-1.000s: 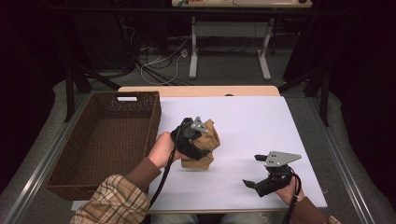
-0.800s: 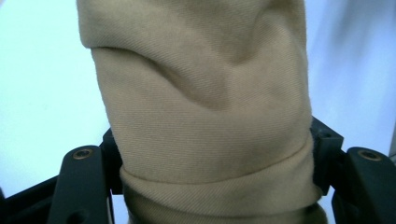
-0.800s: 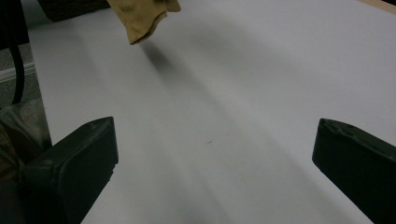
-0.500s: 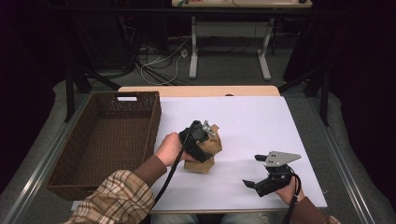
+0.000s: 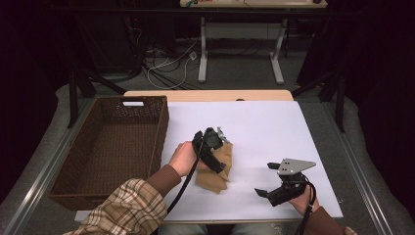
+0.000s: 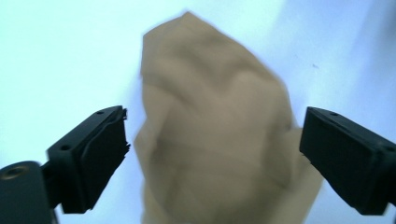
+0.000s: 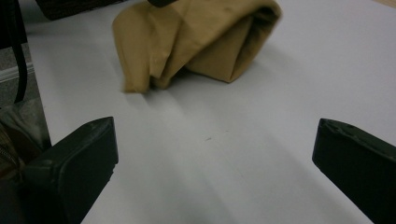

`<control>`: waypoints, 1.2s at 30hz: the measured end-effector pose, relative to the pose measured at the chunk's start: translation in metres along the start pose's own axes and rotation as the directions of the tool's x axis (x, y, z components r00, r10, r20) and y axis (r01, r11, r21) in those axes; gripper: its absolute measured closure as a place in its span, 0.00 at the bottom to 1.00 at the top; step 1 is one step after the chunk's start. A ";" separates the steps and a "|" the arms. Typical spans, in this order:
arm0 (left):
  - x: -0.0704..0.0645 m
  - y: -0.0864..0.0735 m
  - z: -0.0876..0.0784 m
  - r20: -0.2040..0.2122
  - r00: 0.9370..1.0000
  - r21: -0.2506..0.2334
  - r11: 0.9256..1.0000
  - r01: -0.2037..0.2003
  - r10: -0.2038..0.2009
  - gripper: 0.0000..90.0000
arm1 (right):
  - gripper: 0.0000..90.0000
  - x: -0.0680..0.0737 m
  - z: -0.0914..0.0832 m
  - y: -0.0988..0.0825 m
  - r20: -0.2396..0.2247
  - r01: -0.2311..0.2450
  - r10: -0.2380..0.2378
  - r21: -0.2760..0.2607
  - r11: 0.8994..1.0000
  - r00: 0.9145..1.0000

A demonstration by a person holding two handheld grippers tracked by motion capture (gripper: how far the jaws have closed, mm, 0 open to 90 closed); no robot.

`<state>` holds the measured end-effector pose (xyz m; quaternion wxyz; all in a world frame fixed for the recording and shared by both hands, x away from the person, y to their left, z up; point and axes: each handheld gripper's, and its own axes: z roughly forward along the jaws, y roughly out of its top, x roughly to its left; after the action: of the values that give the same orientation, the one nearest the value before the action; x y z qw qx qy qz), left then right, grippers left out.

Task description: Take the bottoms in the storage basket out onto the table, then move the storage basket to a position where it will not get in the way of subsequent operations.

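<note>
The crumpled tan cloth (image 5: 215, 169) lies on the white table sheet (image 5: 264, 132), a little left of its middle and just right of the dark brown woven wicker basket (image 5: 105, 152), which stands apart from it at the sheet's left edge. We see the left gripper (image 5: 218, 156) directly over the cloth, covering its upper part in the high view. In the left gripper view the cloth (image 6: 215, 140) sits between the two black jaws, which have just been opening and now stand wide, their pads clear of the fabric on both sides. That picture is blurred, so we cannot make out the folds there. The right gripper (image 5: 269, 183) rests low near the sheet's front right, well apart from the cloth, its jaws spread wide with bare sheet between them. In the right gripper view the cloth (image 7: 196, 42) is cut off at the top edge. A strip of wooden tabletop (image 5: 208, 94) shows behind the sheet.
</note>
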<state>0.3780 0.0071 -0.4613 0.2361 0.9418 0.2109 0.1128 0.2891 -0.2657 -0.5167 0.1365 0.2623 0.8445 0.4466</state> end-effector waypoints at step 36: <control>-0.044 -0.060 -0.008 -0.020 0.982 -0.210 0.961 0.182 -0.190 0.00 | 0.01 -0.008 0.023 0.026 0.009 -0.053 0.053 0.088 0.995 0.999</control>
<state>0.3159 0.0384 -0.4885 0.3382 0.8857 0.2901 0.1302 0.3150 -0.2422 -0.5083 0.1160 0.2920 0.8555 0.4115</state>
